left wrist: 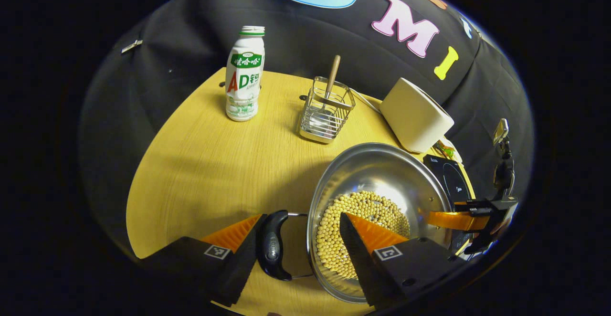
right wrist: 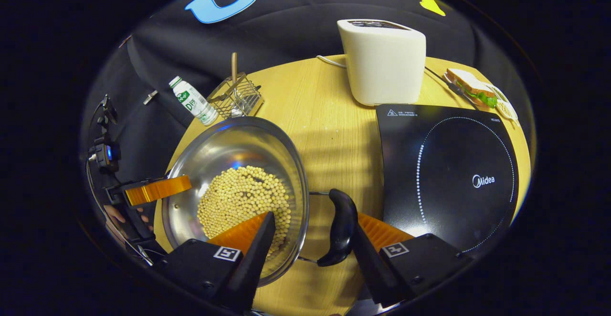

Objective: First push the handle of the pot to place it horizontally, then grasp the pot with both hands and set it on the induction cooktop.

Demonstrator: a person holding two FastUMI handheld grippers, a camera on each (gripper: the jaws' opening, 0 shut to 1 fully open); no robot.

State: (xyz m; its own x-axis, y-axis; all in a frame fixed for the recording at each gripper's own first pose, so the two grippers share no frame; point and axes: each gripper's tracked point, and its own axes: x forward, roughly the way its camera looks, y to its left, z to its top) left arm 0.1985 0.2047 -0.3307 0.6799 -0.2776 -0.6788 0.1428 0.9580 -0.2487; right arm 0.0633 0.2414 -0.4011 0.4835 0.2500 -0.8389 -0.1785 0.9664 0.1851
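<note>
We have each hand-held gripper, left (left wrist: pixel 300 239) and right (right wrist: pixel 310 247), spread wide astride a handle and rim of the pot (right wrist: pixel 236 182), gripping neither. The pot of soybeans (right wrist: pixel 243 196) sits on the worktop (left wrist: pixel 215 163) beside the induction cooktop (right wrist: pixel 448 177). An uneven lift could tip it and spill beans.

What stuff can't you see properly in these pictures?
- Left gripper view: the induction cooktop is mostly hidden behind the pot.
- Right gripper view: the pot's near rim sits behind the right gripper.
- Right gripper view: the sandwich is too small to tell its filling.
</note>
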